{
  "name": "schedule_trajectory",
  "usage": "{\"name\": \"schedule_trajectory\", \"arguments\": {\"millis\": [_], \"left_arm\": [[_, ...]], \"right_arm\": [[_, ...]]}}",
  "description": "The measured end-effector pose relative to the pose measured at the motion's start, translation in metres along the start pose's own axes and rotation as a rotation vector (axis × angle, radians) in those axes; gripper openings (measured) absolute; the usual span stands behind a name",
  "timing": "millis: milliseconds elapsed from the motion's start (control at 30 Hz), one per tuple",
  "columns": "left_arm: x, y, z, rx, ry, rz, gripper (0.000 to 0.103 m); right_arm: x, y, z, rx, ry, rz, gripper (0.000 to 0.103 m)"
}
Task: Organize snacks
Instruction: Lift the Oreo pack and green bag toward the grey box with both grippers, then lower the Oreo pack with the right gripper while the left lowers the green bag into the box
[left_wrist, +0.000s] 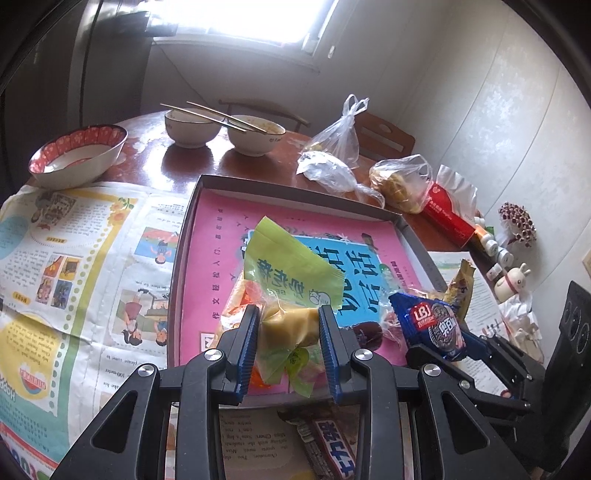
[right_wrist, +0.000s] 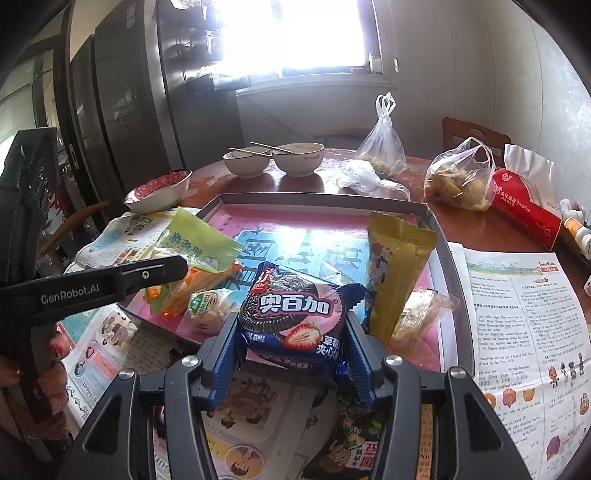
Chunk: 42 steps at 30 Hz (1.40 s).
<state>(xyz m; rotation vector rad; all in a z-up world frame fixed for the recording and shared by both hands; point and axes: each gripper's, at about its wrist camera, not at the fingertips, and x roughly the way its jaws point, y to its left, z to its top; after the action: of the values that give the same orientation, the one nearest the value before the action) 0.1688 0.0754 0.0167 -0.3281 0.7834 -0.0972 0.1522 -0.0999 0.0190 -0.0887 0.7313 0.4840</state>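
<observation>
A round, dark red-brown wooden table (left_wrist: 192, 166) carries everything. Illustrated newspaper sheets (left_wrist: 74, 258) cover its near part, and a shallow grey box lid (left_wrist: 184, 236) with a pink printed lining lies on them. On the bare wood at the far side stand a red-patterned bowl (left_wrist: 77, 155) and two white bowls (left_wrist: 221, 134) with chopsticks (left_wrist: 214, 116) laid across them. To the right lie clear plastic bags of food (left_wrist: 402, 181) and a red tissue pack (left_wrist: 448, 218). A chocolate bar (left_wrist: 332, 450) lies on the paper at the near edge.

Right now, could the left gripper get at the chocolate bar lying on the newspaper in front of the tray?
Probably not yet. The left gripper is shut on the green-and-yellow snack bag. The chocolate bar lies in the open below it, before the tray; it must drop the bag first.
</observation>
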Motion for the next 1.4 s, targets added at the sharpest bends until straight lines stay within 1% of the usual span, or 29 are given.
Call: {"name": "schedule_trajectory", "arguments": {"millis": [333, 567, 700, 1033, 1300, 1400], "left_arm": [[0.008, 0.0, 0.001, 0.012, 0.009, 0.02, 0.033], [0.012, -0.003, 0.004, 0.042, 0.01, 0.044, 0.033], [0.015, -0.003, 0.007, 0.059, 0.02, 0.048, 0.033], [0.022, -0.002, 0.01, 0.08, 0.059, 0.028, 0.033], [0.022, -0.004, 0.01, 0.108, 0.071, 0.022, 0.033], [0.023, -0.007, 0.009, 0.121, 0.086, 0.008, 0.033]], "right_arm": [[0.009, -0.001, 0.007, -0.003, -0.001, 0.0, 0.054], [0.013, 0.003, 0.012, -0.015, -0.004, -0.005, 0.054], [0.018, -0.001, 0.012, 0.012, 0.013, -0.001, 0.054], [0.027, 0.0, 0.016, 0.023, 0.036, -0.045, 0.054], [0.025, 0.004, 0.014, 0.01, 0.034, -0.054, 0.054], [0.026, 0.006, 0.014, -0.003, 0.038, -0.061, 0.054]]}}
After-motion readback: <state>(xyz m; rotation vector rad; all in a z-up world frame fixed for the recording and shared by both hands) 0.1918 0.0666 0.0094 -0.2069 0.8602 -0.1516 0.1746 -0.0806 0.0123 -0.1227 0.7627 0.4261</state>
